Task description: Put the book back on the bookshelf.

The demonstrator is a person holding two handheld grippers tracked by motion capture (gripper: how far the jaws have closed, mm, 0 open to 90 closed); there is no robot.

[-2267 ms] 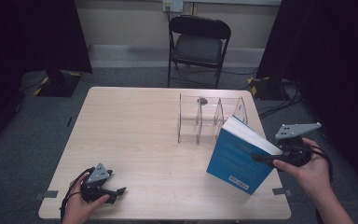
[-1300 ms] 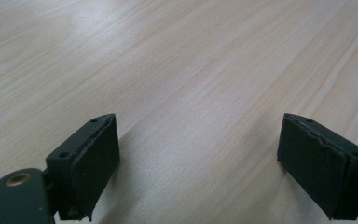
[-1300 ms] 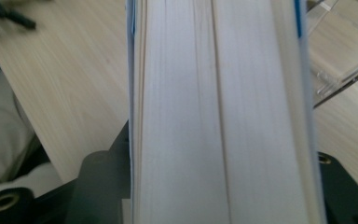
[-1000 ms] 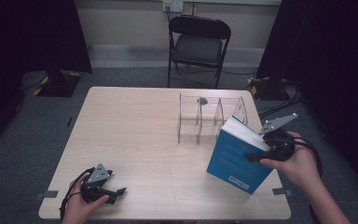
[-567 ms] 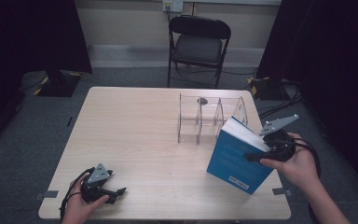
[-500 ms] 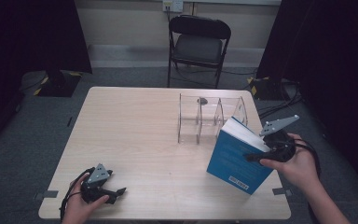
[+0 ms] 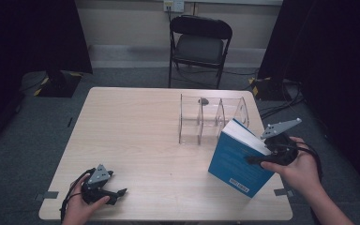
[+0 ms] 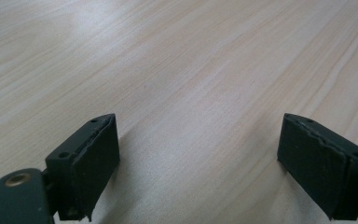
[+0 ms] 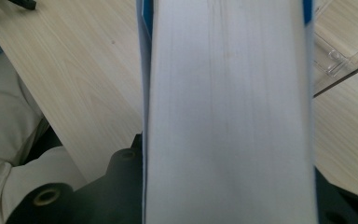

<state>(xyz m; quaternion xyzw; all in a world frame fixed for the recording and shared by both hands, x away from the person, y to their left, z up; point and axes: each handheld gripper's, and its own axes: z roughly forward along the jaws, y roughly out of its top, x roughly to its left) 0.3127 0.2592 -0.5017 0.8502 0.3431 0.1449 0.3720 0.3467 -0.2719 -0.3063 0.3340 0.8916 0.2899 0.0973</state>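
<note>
Surface [image 7: 140, 140] is pale wood with a fine, streaky grain. The book [image 7: 236, 161] has a bright blue cover, a small white label patch near its bottom edge, and plain white page edges. Both grippers are black, left gripper [image 7: 120, 191] and right gripper [image 7: 255, 160], each with a grey plate on top. The rack [image 7: 211, 117] is clear, the chair [image 7: 199, 42] black, the floor [image 7: 122, 77] dark grey carpet.
</note>
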